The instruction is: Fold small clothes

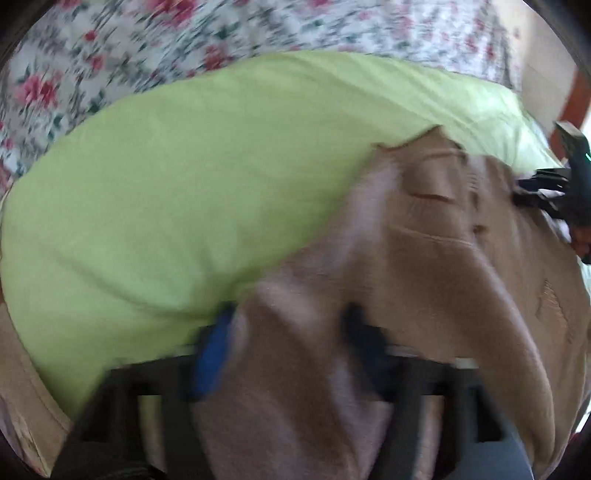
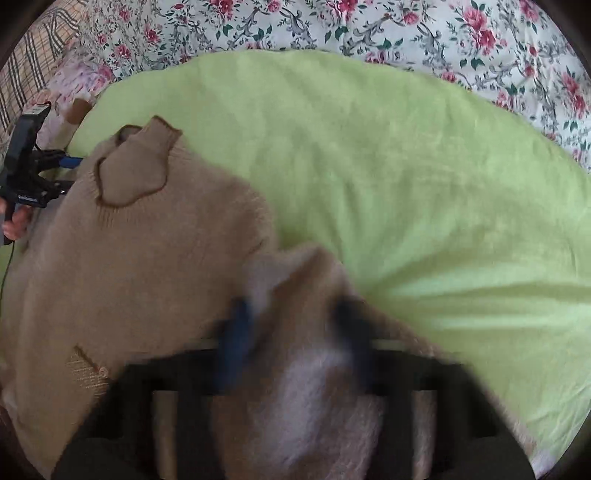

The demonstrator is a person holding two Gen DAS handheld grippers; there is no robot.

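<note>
A small tan knitted sweater [image 2: 140, 266] with a brown-edged roll neck [image 2: 129, 173] lies on a lime green cloth [image 2: 406, 184]. My right gripper [image 2: 295, 321] is shut on a sweater fold, blurred, at the sweater's right side. My left gripper [image 1: 291, 325] is shut on sweater fabric [image 1: 424, 258] at its left side, also blurred. Each gripper shows in the other's view: the right one [image 1: 517, 190] at the sweater's far right edge, the left one [image 2: 70, 173] at its left edge by the neck.
The green cloth [image 1: 184, 184] is spread over a floral bedsheet [image 2: 369, 29], which shows along the far side [image 1: 147, 48]. A checked cloth [image 2: 33, 62] lies at the far left. A red-brown wooden piece [image 1: 576, 107] stands at the right edge.
</note>
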